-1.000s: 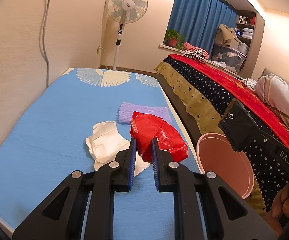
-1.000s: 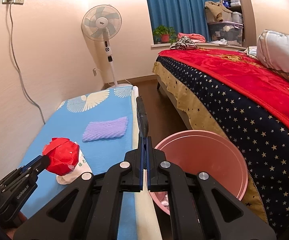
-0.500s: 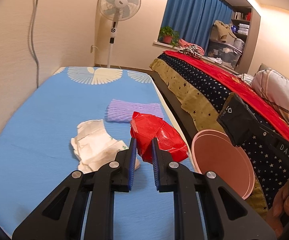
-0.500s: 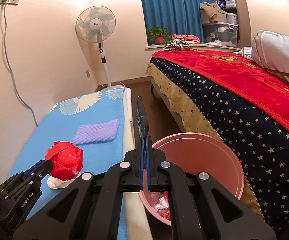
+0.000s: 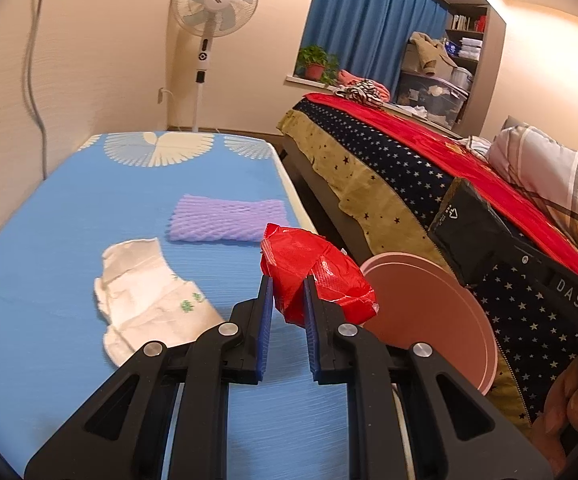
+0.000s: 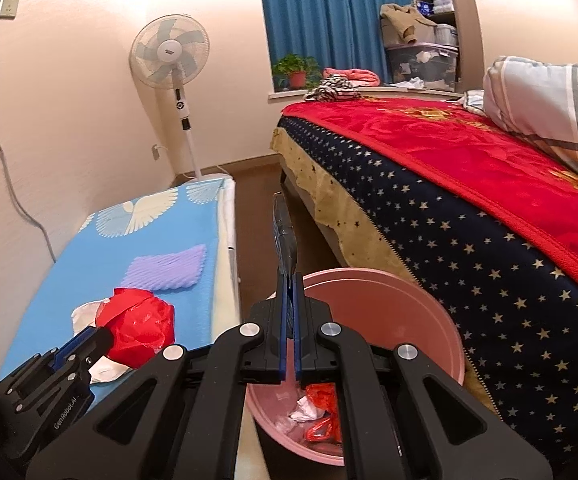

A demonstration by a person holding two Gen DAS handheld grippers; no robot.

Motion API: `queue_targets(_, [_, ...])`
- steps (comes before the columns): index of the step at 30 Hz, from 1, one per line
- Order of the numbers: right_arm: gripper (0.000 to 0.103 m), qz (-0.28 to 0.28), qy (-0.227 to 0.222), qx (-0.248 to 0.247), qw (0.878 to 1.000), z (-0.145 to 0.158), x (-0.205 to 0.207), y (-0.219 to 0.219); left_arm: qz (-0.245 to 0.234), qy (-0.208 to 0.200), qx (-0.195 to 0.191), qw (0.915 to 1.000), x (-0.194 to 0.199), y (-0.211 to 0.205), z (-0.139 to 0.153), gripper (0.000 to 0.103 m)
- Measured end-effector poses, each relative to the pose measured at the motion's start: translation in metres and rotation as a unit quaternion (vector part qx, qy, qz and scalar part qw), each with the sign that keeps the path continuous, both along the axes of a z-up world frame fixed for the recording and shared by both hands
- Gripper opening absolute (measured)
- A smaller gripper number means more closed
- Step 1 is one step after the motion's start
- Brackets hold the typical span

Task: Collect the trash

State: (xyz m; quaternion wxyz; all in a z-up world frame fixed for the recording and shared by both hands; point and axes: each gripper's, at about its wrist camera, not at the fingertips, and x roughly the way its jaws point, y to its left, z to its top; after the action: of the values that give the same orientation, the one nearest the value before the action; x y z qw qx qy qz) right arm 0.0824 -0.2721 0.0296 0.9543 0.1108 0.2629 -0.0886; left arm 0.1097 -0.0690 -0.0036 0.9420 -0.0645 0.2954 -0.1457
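Red crinkled plastic, a balled-up red bag [image 5: 313, 276], is pinched between the blue pads of the left tool [image 5: 287, 300], which grips only its near lower corner; most of the wad bulges beyond and to the right of the pads. That shallow hold is the main risk, in my judgement: thin slippery film can slide out of the pads, and the bag would then drop onto the blue mat [image 5: 69, 216] short of the pink bin [image 5: 441, 312] instead of into it. From the left wrist view the bag overlaps the bin's near rim, yet the right wrist view shows it left of the bin, above the mat's edge, so letting go now would likely miss.

A second risk is crowding at the bin. The right tool [image 6: 288, 300], its pads pressed together on a thin dark flat packet [image 6: 285, 240] that stands up edge-on beyond them, hangs right at the bin's near left rim. Both tools making for the same opening could knock together, or tip the light bin where it stands on the floor by the bed [image 6: 449, 208].

The bin already has red and white scraps at its bottom. Left of the bin, on the mat, a crumpled white paper [image 5: 145, 288] lies just beside the left tool, and a purple foam net [image 5: 225, 218] lies farther from the bin than the paper.
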Motion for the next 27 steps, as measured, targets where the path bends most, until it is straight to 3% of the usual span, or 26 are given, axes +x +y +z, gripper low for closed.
queue_targets(27, [0.002,-0.089,0.028,-0.009,0.996,-0.008,0.001,-0.055,-0.075,0.029,-0.014,0.9966,0.013,-0.083,-0.020,0.015])
